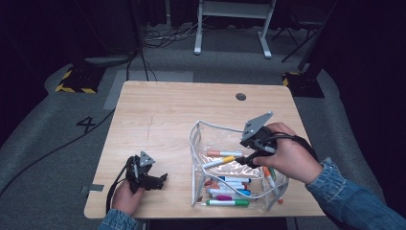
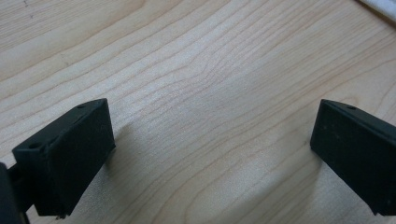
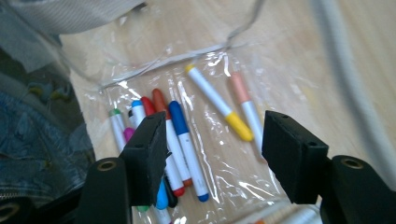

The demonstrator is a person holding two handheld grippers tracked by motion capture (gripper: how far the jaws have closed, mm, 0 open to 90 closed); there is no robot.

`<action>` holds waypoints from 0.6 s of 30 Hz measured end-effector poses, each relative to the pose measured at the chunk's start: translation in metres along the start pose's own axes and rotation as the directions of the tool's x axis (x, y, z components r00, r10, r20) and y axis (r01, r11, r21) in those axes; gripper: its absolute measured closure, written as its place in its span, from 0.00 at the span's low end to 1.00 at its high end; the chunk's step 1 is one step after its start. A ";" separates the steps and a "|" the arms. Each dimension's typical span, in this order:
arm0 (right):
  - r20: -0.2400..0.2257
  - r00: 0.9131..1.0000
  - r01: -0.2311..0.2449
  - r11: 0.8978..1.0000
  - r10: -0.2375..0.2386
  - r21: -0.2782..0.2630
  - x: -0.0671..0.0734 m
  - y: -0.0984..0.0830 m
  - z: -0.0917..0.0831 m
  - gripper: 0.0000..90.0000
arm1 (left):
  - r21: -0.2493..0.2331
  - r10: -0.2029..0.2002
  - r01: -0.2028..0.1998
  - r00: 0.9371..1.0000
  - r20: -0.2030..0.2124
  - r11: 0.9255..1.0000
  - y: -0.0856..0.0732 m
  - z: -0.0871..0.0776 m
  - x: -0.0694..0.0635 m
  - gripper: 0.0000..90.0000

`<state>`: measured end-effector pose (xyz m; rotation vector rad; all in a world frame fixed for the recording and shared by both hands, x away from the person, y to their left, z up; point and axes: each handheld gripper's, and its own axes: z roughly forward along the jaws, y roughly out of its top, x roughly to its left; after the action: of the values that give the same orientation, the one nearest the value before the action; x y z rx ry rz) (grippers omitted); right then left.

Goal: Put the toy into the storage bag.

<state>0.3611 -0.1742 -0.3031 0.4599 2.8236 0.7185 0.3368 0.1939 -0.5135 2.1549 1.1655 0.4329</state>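
A clear plastic pouch (image 1: 195,143) with a white zip edge lies on the right half of the wooden table (image 1: 167,115). Several markers lie inside it, among them a yellow-capped one (image 1: 218,161) (image 3: 219,105), an orange-capped one (image 1: 224,153) (image 3: 245,109), a blue-capped one (image 3: 186,140) and a green one (image 1: 228,202). My right gripper (image 1: 242,160) (image 3: 215,140) hovers over the pouch's mouth, pointing down at the markers, open with nothing between its jaws. My left gripper (image 1: 160,179) (image 2: 212,140) rests low over bare wood at the table's front left, open and empty.
A round cable hole (image 1: 241,96) sits near the table's far right edge. A strip of grey tape (image 1: 92,188) marks the front left corner. Cables (image 1: 57,148) run over the floor to the left, and white desk legs (image 1: 197,33) stand beyond the table.
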 end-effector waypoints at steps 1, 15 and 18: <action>0.009 1.000 -0.011 1.000 0.011 -0.008 -0.003 -0.001 -0.004 0.46 | 0.000 0.000 0.000 1.000 0.000 1.000 0.000 0.000 0.000 0.00; 0.144 0.955 -0.242 0.962 0.259 -0.123 -0.053 -0.047 -0.061 0.47 | 0.000 0.000 0.000 1.000 0.000 1.000 0.000 0.000 0.000 0.00; 0.165 0.939 -0.280 0.950 0.301 -0.138 -0.062 -0.057 -0.066 0.49 | 0.000 0.000 0.000 1.000 0.000 1.000 0.000 0.000 0.000 0.00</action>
<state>0.3879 -0.2714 -0.2677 0.8895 2.5533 0.8354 0.3368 0.1939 -0.5135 2.1551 1.1654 0.4328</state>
